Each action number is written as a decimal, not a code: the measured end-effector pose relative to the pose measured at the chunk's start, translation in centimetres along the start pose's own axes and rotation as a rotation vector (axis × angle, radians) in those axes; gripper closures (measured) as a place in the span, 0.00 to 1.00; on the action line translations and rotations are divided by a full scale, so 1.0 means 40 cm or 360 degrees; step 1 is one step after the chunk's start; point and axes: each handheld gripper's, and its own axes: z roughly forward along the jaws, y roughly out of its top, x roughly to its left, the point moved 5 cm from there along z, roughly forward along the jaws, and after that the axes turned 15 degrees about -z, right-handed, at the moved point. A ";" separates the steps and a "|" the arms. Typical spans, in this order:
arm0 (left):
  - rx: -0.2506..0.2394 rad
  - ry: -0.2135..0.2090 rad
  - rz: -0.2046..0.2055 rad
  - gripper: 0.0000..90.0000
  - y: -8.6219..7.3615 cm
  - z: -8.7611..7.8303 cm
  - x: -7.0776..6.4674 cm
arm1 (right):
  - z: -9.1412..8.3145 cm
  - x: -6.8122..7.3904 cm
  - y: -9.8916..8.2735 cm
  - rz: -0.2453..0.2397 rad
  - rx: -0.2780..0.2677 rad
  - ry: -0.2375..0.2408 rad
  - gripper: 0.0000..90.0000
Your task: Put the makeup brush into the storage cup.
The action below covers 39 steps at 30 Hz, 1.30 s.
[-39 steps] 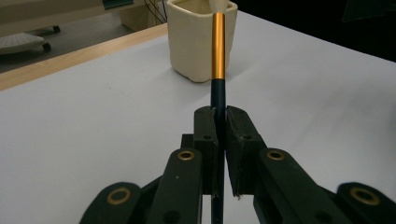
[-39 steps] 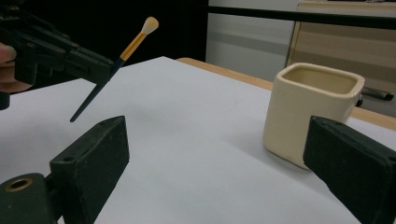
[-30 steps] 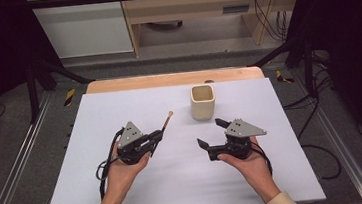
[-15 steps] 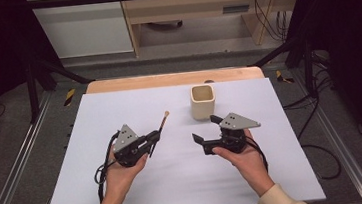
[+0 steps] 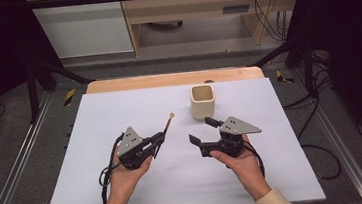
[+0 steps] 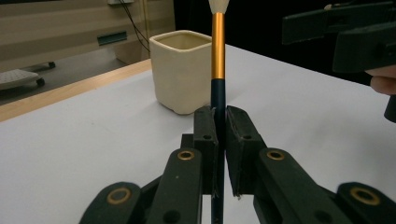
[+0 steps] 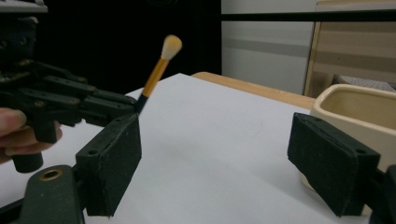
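Observation:
A makeup brush (image 5: 168,124) with a dark handle, gold ferrule and cream tip (image 6: 217,46) sticks out of my left gripper (image 5: 158,140), which is shut on its handle (image 6: 221,126). It points toward the far right, just above the white table. A cream square cup (image 5: 203,101) stands upright to the right of the brush tip (image 6: 182,70). My right gripper (image 5: 202,130) is open in front of the cup, with nothing between its jaws (image 7: 219,158). The right gripper view has the brush (image 7: 159,70) at left and the cup (image 7: 359,107) at right.
The white tabletop (image 5: 119,108) spreads around both hands, with a wooden strip (image 5: 167,79) along its far edge. Metal rails and cables run along the floor on either side. A wooden cabinet stands behind the table.
Both hands have shifted only slightly; the right gripper drifted a little left. The brush stays held in the left gripper, and the right gripper stays open.

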 end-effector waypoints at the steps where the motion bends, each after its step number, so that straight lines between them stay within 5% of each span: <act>1: -0.0002 -0.0001 0.0006 0.92 -0.001 0.002 -0.003 | -0.001 0.002 0.004 0.0001 -0.0011 0.0002 0.21; 18: -0.0012 -0.0053 0.0044 0.92 -0.004 0.010 -0.038 | 0.007 0.054 0.035 0.0032 -0.0109 0.0168 0.50; 39: -0.0005 -0.0135 0.0094 0.92 -0.007 0.025 -0.091 | 0.024 0.055 0.018 0.0205 -0.0131 0.0266 0.63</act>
